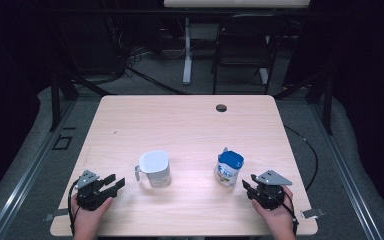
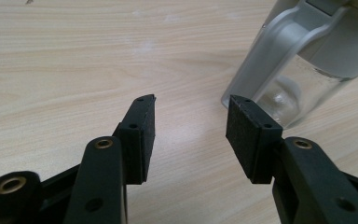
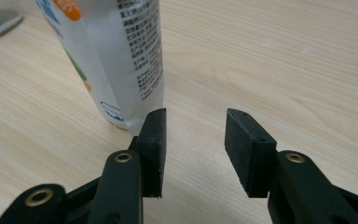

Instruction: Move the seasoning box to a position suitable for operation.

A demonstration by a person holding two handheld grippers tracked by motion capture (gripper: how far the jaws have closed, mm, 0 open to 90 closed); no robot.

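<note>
A clear jug with a white lid and grey handle (image 1: pixel 154 169) stands on the wooden table (image 1: pixel 190 130), left of centre. Right of it stands a white pouch with a blue top (image 1: pixel 229 168). My left gripper (image 1: pixel 116 182) rests near the front left corner, open, with nothing between its jaws. In the left gripper view the left gripper (image 2: pixel 191 116) points at bare table, and the jug (image 2: pixel 303 56) is just ahead to the right. My right gripper (image 1: pixel 247 183) lies open beside the pouch. In the right gripper view the right gripper (image 3: pixel 195 123) has the pouch (image 3: pixel 116 56) ahead to the left.
A round cable hole (image 1: pixel 221 108) sits near the table's far edge. Beyond the table stand a black chair (image 1: pixel 242 50) and a white desk leg (image 1: pixel 187 50). A black cable (image 1: pixel 307 145) runs off the table's right side.
</note>
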